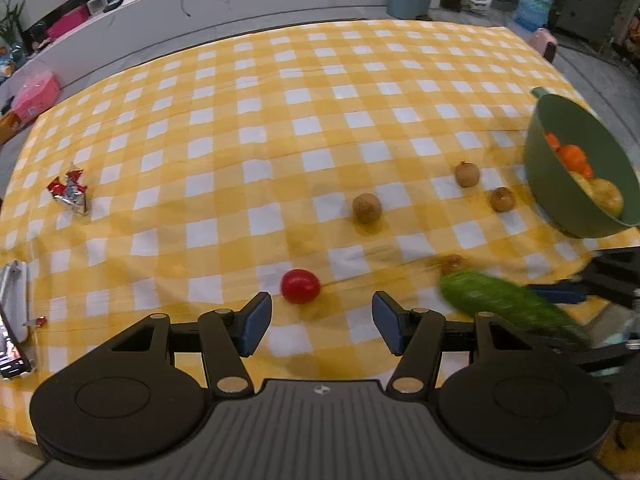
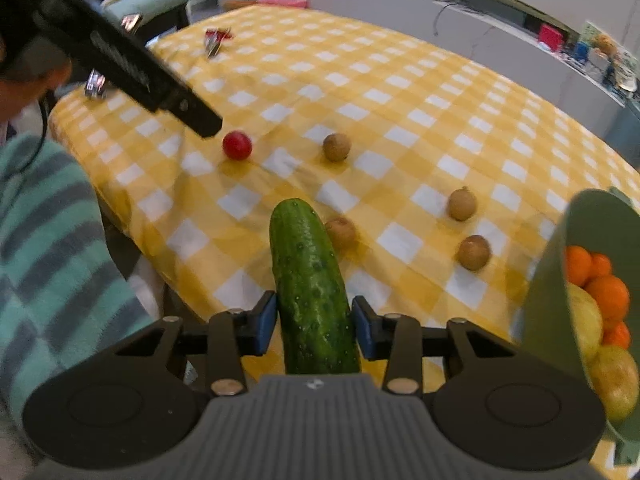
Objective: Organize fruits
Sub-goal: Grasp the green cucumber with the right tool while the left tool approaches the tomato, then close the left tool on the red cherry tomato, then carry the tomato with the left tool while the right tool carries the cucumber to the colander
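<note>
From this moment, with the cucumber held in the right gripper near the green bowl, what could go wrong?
1. The right gripper holds the cucumber near one end, so the long free part may tilt or slip out.
2. The green bowl already holds oranges and pale fruits, so the cucumber may not settle well.
3. A small brown fruit lies just beside the cucumber; a low swing may knock it and make it roll.

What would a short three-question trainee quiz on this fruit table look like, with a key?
1. True or false: the right tongs grip the cucumber.
2. How many small brown fruits lie loose on the checked cloth?
3. The red tomato sits nearest: A) the left tongs, B) the green bowl, C) the foil wrapper.

Key: 1 true; 2 four; 3 A.
</note>
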Demonstrator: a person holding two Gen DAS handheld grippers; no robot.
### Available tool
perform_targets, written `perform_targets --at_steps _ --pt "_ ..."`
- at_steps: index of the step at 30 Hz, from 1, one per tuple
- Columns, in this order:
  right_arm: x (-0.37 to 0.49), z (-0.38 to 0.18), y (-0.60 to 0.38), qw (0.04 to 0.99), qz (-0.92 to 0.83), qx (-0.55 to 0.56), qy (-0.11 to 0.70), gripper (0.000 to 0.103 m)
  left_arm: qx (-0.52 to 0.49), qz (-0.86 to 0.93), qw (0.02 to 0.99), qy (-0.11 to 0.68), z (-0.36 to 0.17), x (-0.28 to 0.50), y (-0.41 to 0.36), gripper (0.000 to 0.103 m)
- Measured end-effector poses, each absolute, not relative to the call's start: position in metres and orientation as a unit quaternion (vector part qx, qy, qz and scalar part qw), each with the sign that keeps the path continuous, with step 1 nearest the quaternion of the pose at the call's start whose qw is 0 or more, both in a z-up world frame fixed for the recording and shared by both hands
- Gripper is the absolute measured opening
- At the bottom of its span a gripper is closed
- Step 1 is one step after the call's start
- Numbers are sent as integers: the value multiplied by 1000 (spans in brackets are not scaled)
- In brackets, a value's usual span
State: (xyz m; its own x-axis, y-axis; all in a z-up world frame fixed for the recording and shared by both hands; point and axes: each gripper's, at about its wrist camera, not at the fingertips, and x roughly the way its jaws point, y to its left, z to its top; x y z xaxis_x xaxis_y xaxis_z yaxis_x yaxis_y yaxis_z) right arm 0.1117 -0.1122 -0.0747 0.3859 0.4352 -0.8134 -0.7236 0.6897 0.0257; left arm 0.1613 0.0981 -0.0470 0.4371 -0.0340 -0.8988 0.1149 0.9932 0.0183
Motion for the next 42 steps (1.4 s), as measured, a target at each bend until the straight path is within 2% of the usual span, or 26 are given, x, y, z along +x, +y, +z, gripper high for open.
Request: perform_targets --at_steps 4,8,15,20,24,33,42 --pt "112 -62 -132 839 325 -132 415 37 72 -29 844 530 -57 165 93 68" --pt "123 -65 -150 859 269 -101 425 37 101 -20 844 527 -67 172 86 62" --pt "136 -81 -163 856 247 -49 451 35 78 -12 836 543 -82 188 92 62" --pt "139 -94 -160 852 242 -33 462 35 20 -10 830 558 -89 197 109 61" --pt "142 -101 -161 848 240 -26 471 35 -22 -10 820 572 -97 202 121 49" --pt "146 -106 -161 843 242 -20 480 36 -85 -10 812 577 -104 206 134 34" --pt "146 -103 -154 845 255 -39 468 37 -86 -3 815 573 -98 206 133 32"
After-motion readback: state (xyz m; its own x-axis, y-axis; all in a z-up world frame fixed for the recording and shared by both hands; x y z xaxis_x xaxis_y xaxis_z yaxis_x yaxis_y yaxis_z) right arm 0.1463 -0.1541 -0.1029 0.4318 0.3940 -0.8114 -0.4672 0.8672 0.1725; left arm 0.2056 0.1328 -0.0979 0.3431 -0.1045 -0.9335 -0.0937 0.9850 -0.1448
